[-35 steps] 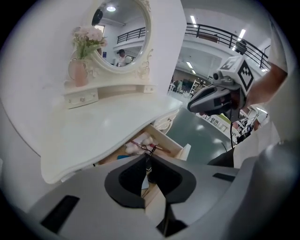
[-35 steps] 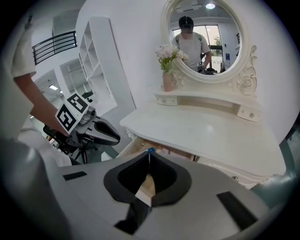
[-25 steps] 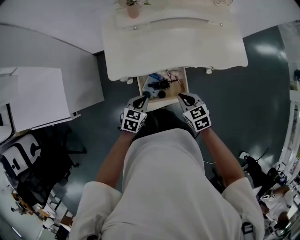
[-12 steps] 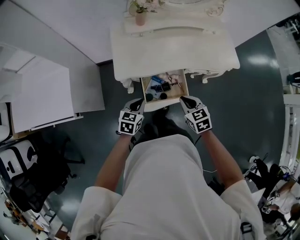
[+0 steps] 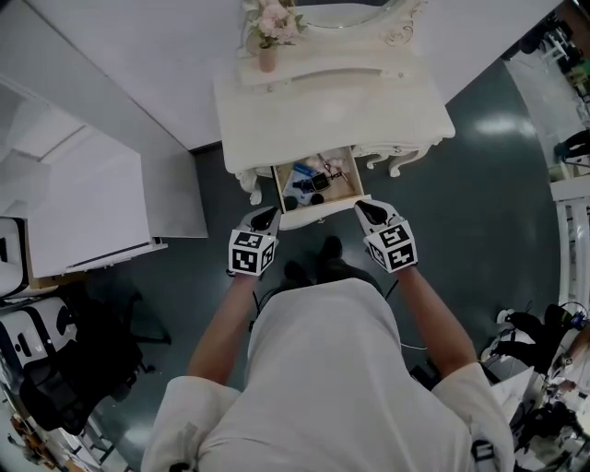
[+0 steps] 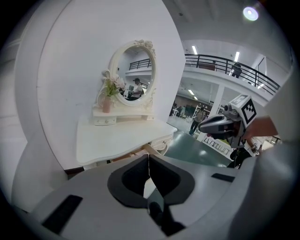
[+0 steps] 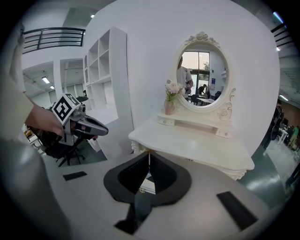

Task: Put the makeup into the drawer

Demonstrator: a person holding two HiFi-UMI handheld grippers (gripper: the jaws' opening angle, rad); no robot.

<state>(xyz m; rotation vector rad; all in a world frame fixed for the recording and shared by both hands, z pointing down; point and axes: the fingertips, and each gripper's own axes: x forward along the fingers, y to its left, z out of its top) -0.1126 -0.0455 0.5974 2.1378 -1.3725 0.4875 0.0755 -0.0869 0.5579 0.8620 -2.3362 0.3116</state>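
Head view: the white bench [image 5: 369,101] stands against the wall with its drawer [image 5: 322,208] pulled out toward you. The makeup [image 5: 312,178] lies inside the drawer: a blue piece, some small black pieces and a few thin ones, too small to tell apart. Your left gripper [image 5: 268,213] sits just beside the drawer's front left corner and your right gripper [image 5: 360,205] just beside its front right corner. Both are held off the drawer's front, and whether either touches it cannot be told. A vase [image 5: 267,59] of pale flowers and an oval mirror [image 5: 343,13] stand at the back of the bench. Left gripper view: its fingers [image 6: 133,177] are pressed together along a thin seam, with nothing between them. They point over the bench edge toward the mirror, and your right gripper shows off to the right. Right gripper view: these fingers are likewise pressed together and pinch nothing. The bench front lies just beyond them, with the vase and mirror behind and your left gripper at the left.
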